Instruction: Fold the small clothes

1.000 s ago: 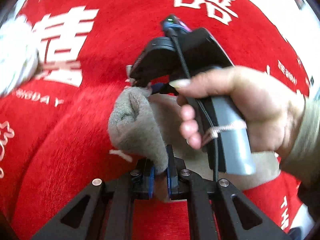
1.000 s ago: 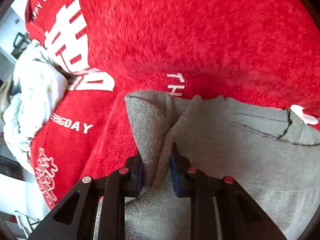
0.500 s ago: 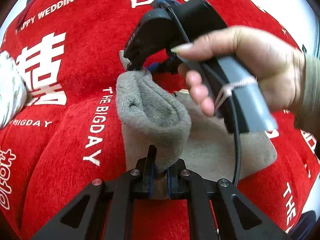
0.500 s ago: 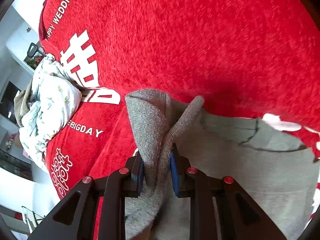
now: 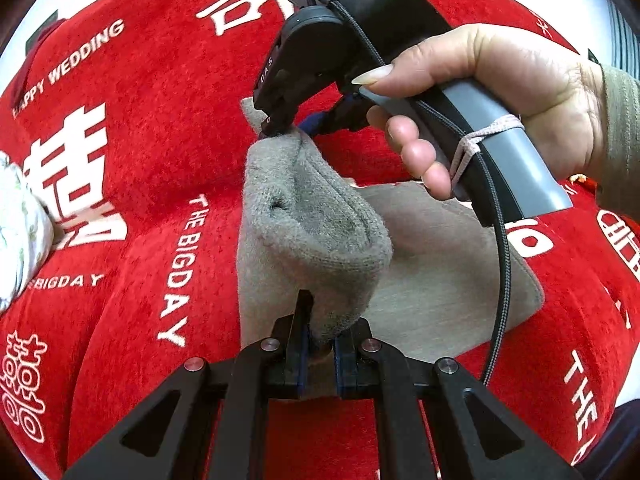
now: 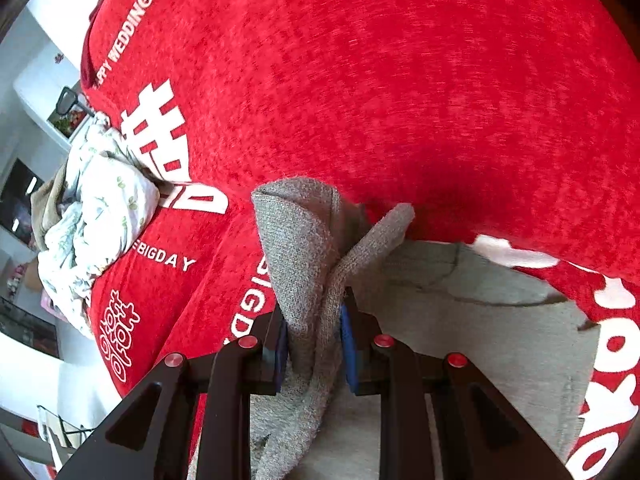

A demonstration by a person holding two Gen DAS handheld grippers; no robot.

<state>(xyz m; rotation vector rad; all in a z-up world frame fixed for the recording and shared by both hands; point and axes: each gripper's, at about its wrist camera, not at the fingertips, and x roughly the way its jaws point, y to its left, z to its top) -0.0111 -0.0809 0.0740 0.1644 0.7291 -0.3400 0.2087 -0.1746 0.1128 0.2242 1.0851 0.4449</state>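
White floral bundle (image 6: 94, 216) sits at the far left edge of the red blanket (image 6: 400, 92), well apart from the work. My left gripper (image 5: 320, 354) is clamped narrow on a lifted fold of the grey garment (image 5: 316, 236), my right gripper (image 6: 314, 344) pinches another raised ridge of the same cloth, and in the left wrist view my right hand (image 5: 500, 92) wraps its handle with the tip down on the fold's far corner. Rest of the garment lies flat on the blanket to the right, near the white lettering.
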